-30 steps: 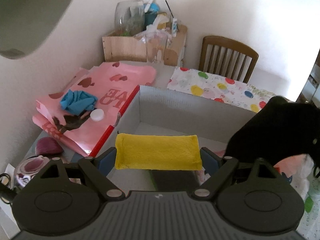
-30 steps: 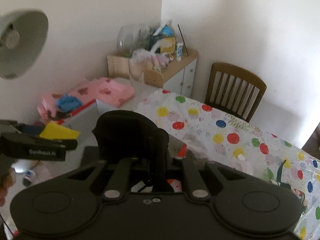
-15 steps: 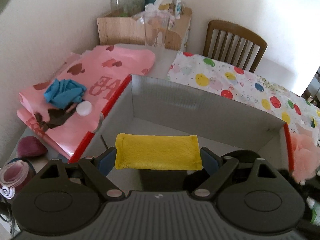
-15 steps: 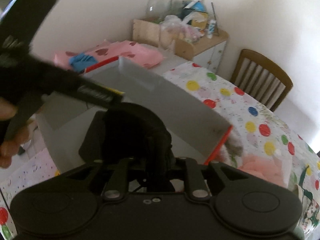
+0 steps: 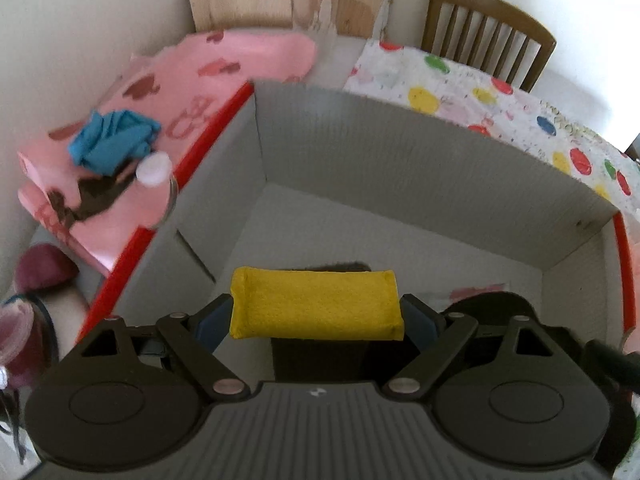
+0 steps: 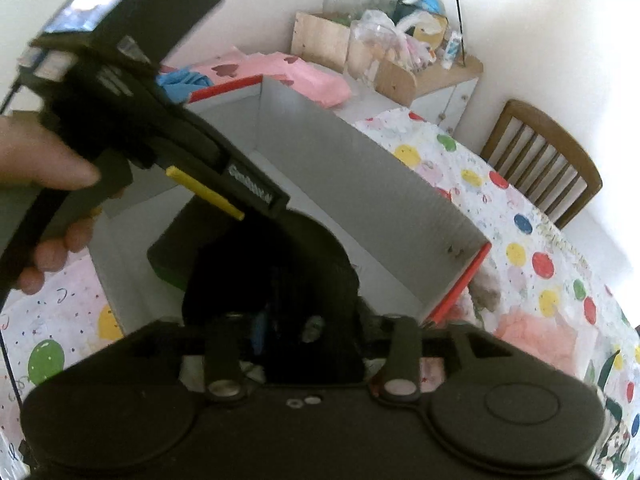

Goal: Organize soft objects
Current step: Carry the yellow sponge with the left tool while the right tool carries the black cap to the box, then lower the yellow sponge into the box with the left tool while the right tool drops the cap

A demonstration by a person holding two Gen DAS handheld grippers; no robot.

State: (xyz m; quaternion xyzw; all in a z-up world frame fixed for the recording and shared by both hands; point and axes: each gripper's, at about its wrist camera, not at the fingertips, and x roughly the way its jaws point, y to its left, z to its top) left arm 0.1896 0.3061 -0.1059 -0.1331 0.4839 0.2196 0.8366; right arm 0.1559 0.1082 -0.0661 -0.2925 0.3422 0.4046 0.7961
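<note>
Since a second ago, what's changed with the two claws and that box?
Both claws came down over the open box. The left claw still grips the yellow pad, now hanging inside the box. The right claw has just been opening around the black soft thing, letting go. The pink bag and blue cloth stayed put.

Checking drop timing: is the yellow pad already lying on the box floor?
No, the yellow pad sits clamped between the left gripper's fingers above the box floor.
</note>
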